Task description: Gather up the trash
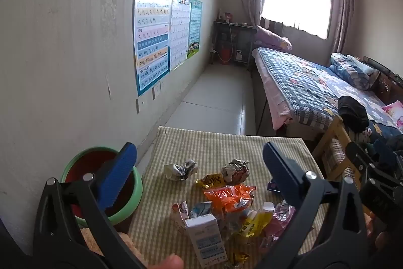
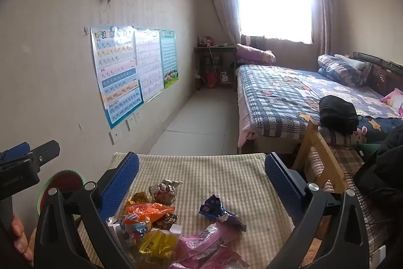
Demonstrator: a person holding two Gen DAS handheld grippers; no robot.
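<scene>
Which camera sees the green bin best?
The left wrist view: the green bin shows its rim and red inside beside the table, though a gripper finger covers part. The right wrist view catches only a sliver behind its gripper's finger.

Pale wall with charts [image 2: 133, 72], tiled floor [image 2: 201, 115], quilted bed [image 2: 289, 97], bright curtained window [image 2: 274, 6]
</scene>
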